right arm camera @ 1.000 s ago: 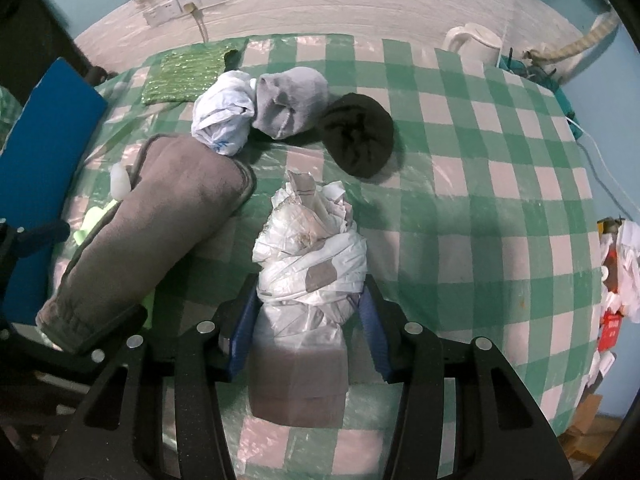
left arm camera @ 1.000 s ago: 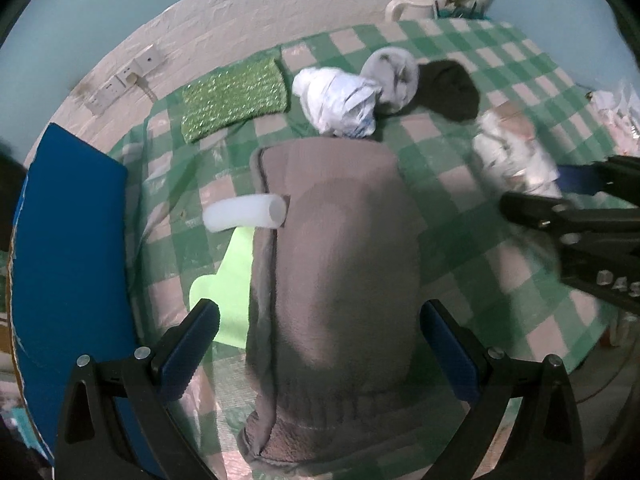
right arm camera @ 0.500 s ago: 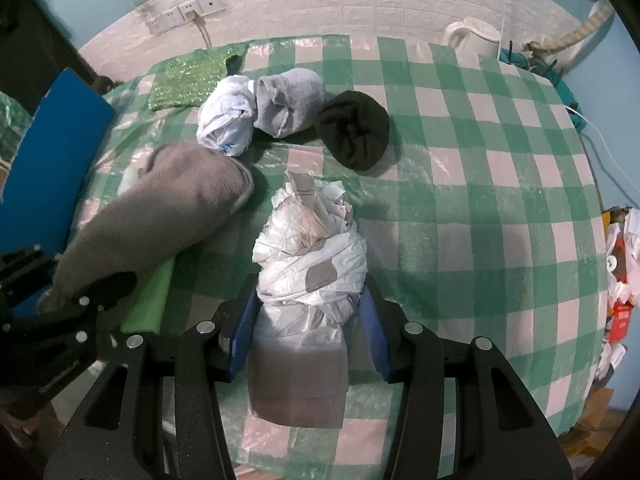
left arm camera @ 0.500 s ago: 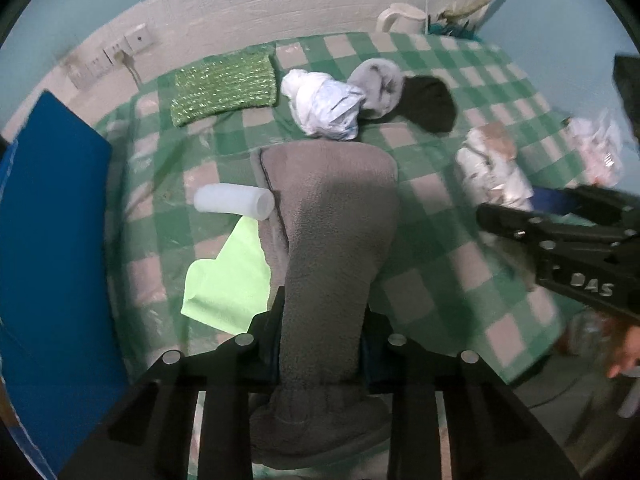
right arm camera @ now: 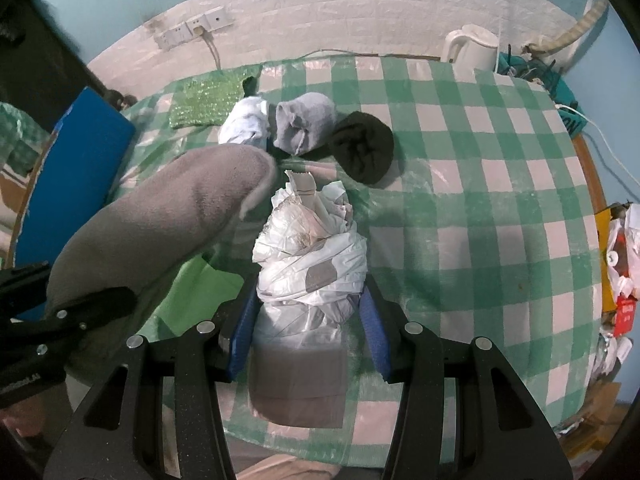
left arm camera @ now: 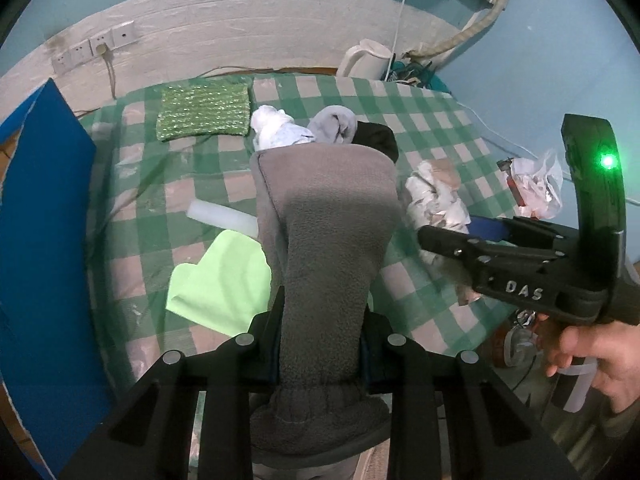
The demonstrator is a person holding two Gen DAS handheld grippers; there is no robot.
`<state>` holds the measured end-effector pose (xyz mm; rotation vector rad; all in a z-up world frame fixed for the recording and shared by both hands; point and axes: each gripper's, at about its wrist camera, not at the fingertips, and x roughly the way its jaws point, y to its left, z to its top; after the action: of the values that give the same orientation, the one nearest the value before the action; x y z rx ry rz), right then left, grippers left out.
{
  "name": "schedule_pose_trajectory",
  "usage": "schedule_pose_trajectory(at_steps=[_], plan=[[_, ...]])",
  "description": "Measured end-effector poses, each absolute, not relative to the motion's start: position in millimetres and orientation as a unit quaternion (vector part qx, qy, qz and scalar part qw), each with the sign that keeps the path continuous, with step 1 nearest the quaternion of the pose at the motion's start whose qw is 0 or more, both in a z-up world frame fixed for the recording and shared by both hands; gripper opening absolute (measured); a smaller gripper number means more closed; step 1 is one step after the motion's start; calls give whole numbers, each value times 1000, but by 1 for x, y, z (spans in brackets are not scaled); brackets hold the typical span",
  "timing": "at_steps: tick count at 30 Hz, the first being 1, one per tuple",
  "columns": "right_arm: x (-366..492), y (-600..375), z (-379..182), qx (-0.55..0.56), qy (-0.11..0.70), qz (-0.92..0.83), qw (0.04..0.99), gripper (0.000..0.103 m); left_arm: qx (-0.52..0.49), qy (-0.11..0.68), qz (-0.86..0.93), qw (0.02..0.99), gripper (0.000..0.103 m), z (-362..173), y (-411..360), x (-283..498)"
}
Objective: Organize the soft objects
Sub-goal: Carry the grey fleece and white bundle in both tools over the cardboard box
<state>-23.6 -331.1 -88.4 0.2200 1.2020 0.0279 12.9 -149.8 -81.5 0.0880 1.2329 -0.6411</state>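
Note:
A long grey fleece sock (left arm camera: pixel 332 232) hangs over the green-checked table (left arm camera: pixel 424 136), with my left gripper (left arm camera: pixel 322 344) shut on it just above the cuff. Its toe end is raised off the cloth. In the right wrist view the same sock (right arm camera: pixel 160 220) juts in from the left. My right gripper (right arm camera: pixel 308 328) is shut on a crumpled white plastic bundle (right arm camera: pixel 316 256), its blue pads (right arm camera: pixel 244 320) pressing both sides. From the left wrist view this bundle (left arm camera: pixel 436 196) sits right of the sock, at the tip of the right gripper (left arm camera: pixel 444 236).
Three rolled socks lie at the back: white (right arm camera: pixel 246 122), grey (right arm camera: pixel 306 120) and black (right arm camera: pixel 362 148). Left of them is a sparkly green cloth (left arm camera: pixel 202 110). A light green cloth (left arm camera: pixel 220 276) and white tube (left arm camera: pixel 222 216) lie under the sock. A blue board (left arm camera: pixel 40 240) stands left, a kettle (right arm camera: pixel 472 50) behind.
My left gripper went from wide open around the grey sock to shut on it, then lifted it and tilted. The right gripper rose slightly with the bundle still in it.

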Motion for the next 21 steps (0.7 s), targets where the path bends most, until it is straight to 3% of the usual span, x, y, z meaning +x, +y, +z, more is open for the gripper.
schedule_pose_trajectory(at_steps=[21], plan=[[-21,-310,-43,100,536,33,838,48,20,519,-278,808,28,-25,-101,8]])
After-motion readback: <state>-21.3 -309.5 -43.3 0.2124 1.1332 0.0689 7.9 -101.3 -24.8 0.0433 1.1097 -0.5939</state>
